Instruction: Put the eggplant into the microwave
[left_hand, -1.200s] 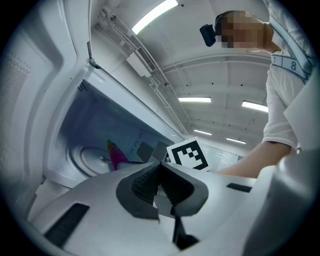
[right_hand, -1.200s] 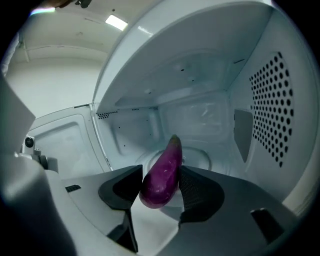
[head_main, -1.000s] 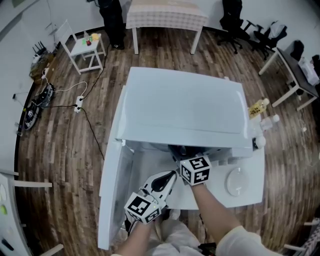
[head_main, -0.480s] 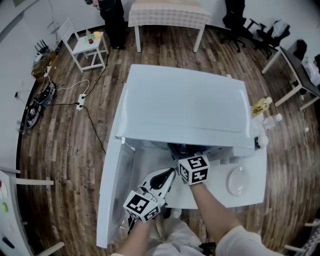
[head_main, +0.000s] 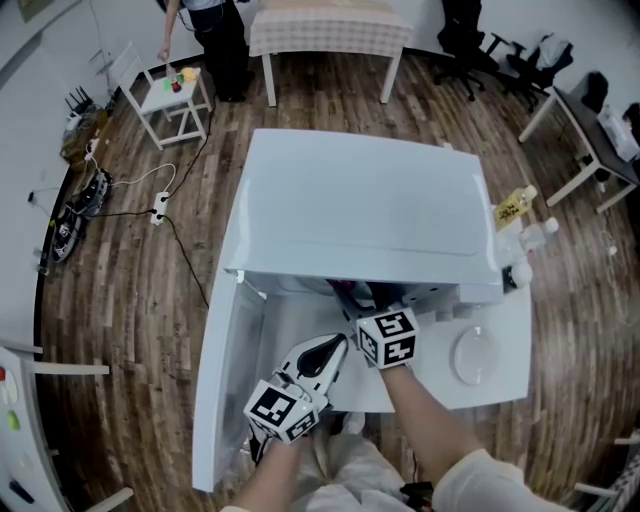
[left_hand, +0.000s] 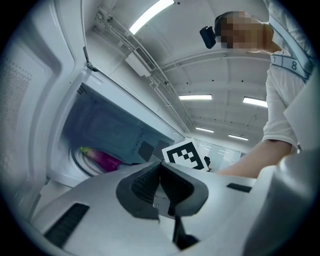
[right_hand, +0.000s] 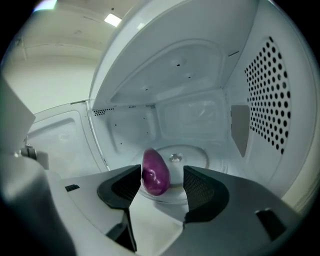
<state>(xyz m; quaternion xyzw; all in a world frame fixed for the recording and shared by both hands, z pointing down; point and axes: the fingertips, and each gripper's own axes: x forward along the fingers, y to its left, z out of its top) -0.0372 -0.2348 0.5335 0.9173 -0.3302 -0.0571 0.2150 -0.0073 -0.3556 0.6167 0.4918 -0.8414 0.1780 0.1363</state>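
Note:
The white microwave (head_main: 370, 205) stands with its door (head_main: 232, 370) swung out to the left. A purple eggplant (right_hand: 154, 175) rests on the glass turntable (right_hand: 195, 156) inside; it also shows in the left gripper view (left_hand: 102, 160). My right gripper (right_hand: 162, 176) reaches into the cavity with the eggplant between its jaws. Those jaws are opening: the right pad stands clear of the eggplant and the left pad (right_hand: 125, 186) is right at its edge. In the head view its tips (head_main: 362, 300) are under the microwave's top. My left gripper (left_hand: 161, 172) is shut and empty, held in front of the opening (head_main: 335, 352).
A round white plate (head_main: 470, 358) lies on the table right of the microwave. Bottles (head_main: 522, 212) stand at the table's far right corner. Perforated vents (right_hand: 272, 100) line the cavity's right wall. A person stands by a small white table (head_main: 178, 88) at the back.
Both grippers keep their places at the microwave's mouth. The person at the back has stretched a hand toward the small white table.

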